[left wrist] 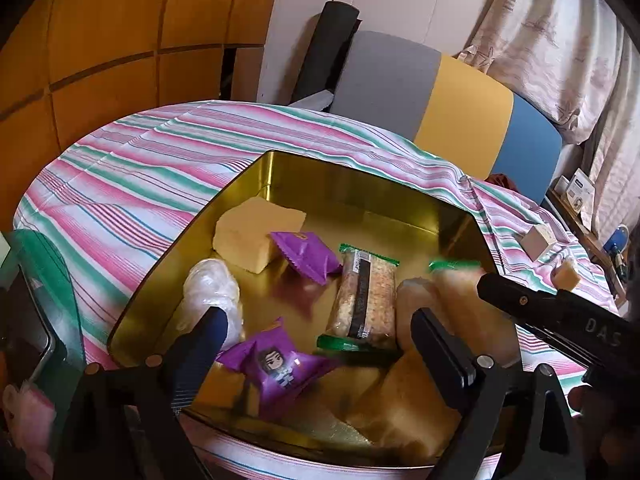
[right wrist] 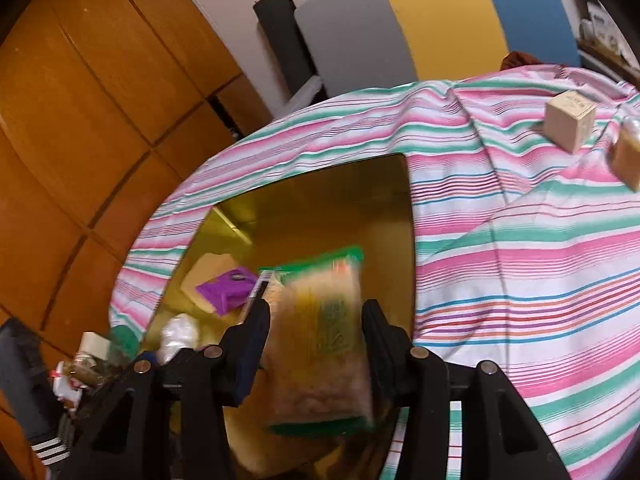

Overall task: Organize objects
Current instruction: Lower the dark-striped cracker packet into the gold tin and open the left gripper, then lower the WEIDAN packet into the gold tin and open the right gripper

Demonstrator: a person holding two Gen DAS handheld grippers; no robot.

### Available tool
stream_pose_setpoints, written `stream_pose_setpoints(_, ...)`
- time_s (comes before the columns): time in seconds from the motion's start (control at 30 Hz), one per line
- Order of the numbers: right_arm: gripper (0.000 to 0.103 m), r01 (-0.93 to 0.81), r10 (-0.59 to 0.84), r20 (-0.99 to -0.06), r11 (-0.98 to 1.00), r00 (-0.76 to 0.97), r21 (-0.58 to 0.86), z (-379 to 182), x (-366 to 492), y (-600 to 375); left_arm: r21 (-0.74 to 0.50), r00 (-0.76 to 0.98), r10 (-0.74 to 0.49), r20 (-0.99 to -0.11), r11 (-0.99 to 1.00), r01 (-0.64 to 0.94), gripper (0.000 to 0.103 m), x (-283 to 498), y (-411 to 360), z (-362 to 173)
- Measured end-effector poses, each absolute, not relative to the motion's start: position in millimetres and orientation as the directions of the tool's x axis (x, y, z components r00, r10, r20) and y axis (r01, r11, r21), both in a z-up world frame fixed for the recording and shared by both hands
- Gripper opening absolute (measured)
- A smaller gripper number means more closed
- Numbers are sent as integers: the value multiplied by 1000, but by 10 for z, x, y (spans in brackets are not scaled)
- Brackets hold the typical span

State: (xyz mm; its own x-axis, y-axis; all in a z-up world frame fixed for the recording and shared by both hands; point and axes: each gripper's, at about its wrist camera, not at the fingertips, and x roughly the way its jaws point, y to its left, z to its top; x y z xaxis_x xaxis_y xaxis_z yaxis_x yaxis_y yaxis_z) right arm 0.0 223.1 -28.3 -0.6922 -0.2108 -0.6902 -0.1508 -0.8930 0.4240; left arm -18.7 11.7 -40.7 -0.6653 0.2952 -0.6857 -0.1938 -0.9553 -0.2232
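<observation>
- Both tongs hover over the tin: the left gripper [left wrist: 320, 332] stands with its jaws spread and nothing between them, above a purple packet, while the right gripper [right wrist: 316, 320] has its fingers on either side of a green-edged snack bar, though blur keeps me from telling whether they press it or hang just clear of it.
- Under everything lies the striped tablecloth [left wrist: 132, 168], in pink, green and white, rumpled toward the far right edge.
- On it sits the gold tin [left wrist: 352, 184], an angular, shiny-walled box that holds most of the snacks.
- That snack bar [right wrist: 320, 340] hangs over the tin's right part; its long axis runs along the fingers, away from the right camera, with one green sealed end far and one near.
- A second bar [left wrist: 366, 296], clear-wrapped with a dark band, lies in the tin's middle, long axis also running near to far.
- Toward the tin's far left corner rests a pale yellow block [left wrist: 256, 236], with a purple packet [left wrist: 308, 256] touching its right side.
- Nearer the left camera lies another purple packet [left wrist: 276, 364] printed with a cartoon face, beside a crinkled clear-wrapped item [left wrist: 212, 288].
- Outside the tin, well apart on the cloth's right side, stands a small tan box [right wrist: 570, 120], with a brown-filled packet [right wrist: 628, 156] near it.
</observation>
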Motion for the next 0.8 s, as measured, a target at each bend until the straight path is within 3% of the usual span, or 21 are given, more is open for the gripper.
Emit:
stream_pose_setpoints(0.37, 49, -128, -195, -656, -903, -729, 411, -187, 148, 2321, -244, -651, 315, -691, -949, -200, 94, -163, 161, -428)
stream_pose_setpoints(0.8, 49, -139, -198, -632, -886, -749, 443, -146, 259, 2490, -269, -612, 338, -715, -941, -206, 101, -105, 311, -419)
